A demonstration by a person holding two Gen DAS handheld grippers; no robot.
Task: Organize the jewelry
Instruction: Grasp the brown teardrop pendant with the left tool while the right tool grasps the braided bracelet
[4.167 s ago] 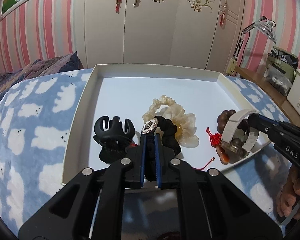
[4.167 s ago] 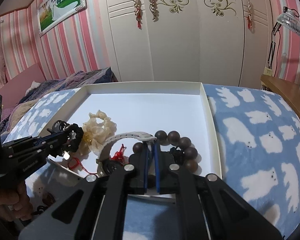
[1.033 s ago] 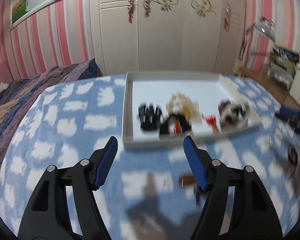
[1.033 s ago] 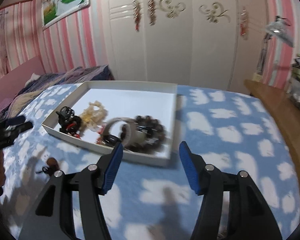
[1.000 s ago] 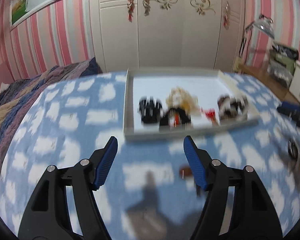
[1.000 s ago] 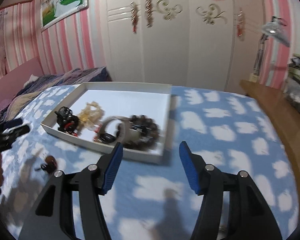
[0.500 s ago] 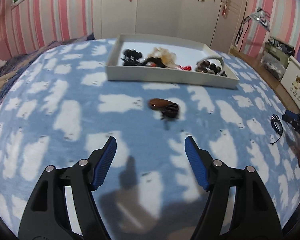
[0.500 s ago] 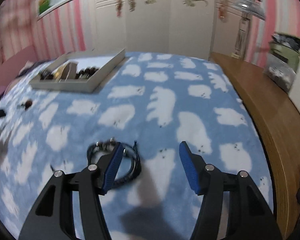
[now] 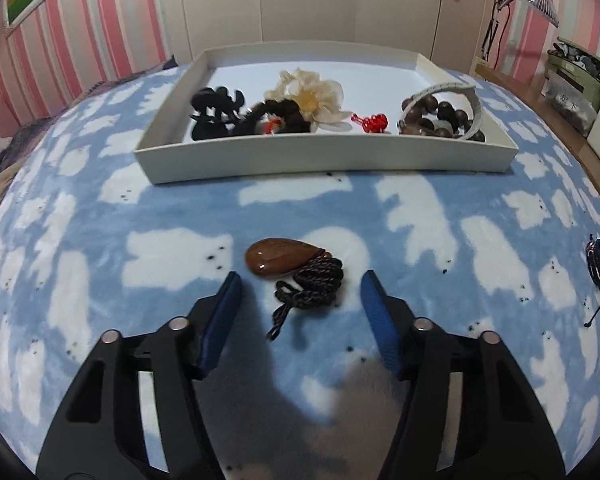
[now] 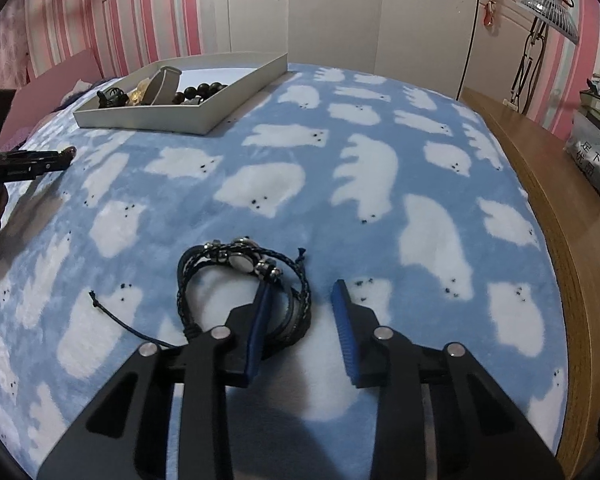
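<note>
A brown teardrop pendant (image 9: 284,258) on a black cord (image 9: 312,286) lies on the blue blanket. My left gripper (image 9: 300,282) hovers low over it, jaws closing; the cord lies between the tips and neither pad touches it. On the blanket to the right lies a black braided bracelet (image 10: 240,260) with metal beads. My right gripper (image 10: 302,286) is down on it, jaws closing. Its left finger sits inside the loop, and the loop's right strands lie between the pads, unpinched. The white tray (image 9: 324,160) stands beyond, holding a black claw clip (image 9: 216,108), a cream scrunchie (image 9: 312,96) and a bead bracelet (image 9: 436,116).
The blue blanket (image 9: 100,260) with white bears covers the whole bed. A wooden ledge (image 10: 560,200) runs along its right side, with bags (image 9: 572,80) and a lamp (image 10: 548,0) behind it. A white wardrobe and pink striped walls stand beyond the tray.
Both grippers have drawn back from the tray and sunk to the blanket. The left is now at the pendant, the right at the black bracelet, and the right's jaws have narrowed.
</note>
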